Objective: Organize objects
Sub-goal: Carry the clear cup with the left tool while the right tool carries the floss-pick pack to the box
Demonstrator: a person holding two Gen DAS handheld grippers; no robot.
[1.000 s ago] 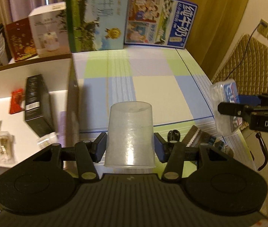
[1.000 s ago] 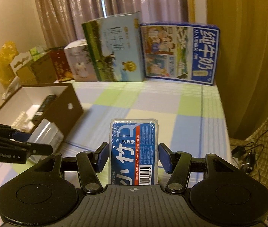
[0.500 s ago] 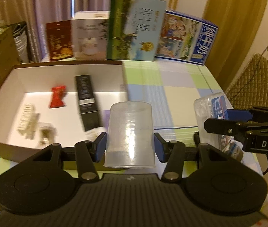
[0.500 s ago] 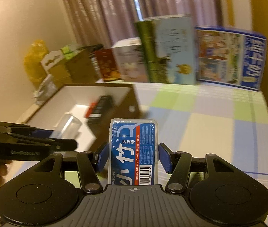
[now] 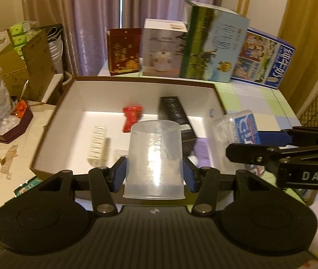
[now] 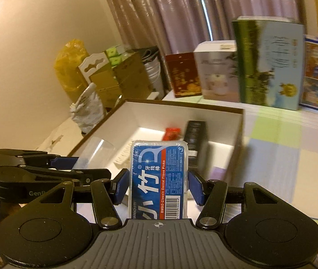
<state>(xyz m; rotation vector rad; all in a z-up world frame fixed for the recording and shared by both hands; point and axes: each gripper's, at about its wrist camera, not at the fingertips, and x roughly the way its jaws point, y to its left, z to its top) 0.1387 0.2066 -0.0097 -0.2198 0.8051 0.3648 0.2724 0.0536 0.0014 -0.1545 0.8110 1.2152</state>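
On the left of the desk (image 5: 257, 98), a shallow open box (image 5: 145, 83) with white inside walls and a brown rim lies beyond both grippers. Inside it, from left to right, lie a small pale ribbed packet (image 5: 97, 142), a red wrapper (image 5: 132, 117) and a long black carton (image 5: 177, 116); a lilac item (image 5: 200, 150) shows at the box's near right corner, too blurred to name.

The left gripper (image 5: 154, 174) has its jaws partly closed on a clear plastic cup (image 5: 154, 157), which is held upside down with its rim toward the camera, both blue pads pressing its sides. The cup hangs over the near edge of the box.

Just right of it, the right gripper (image 6: 157, 185) holds a flat clear case of dental floss picks (image 6: 159, 174) with a blue and red label, its jaws partly closed against the case's two long sides. In the left wrist view this case (image 5: 237, 130) sits over the box's right wall, near the cup but apart from it.

Along the far edge of the desk stand a dark red box (image 5: 124, 51), a white box (image 5: 163, 48), a tall green and blue carton (image 5: 212, 42) and a blue milk carton (image 5: 264, 62), side by side before the curtain (image 5: 118, 11).
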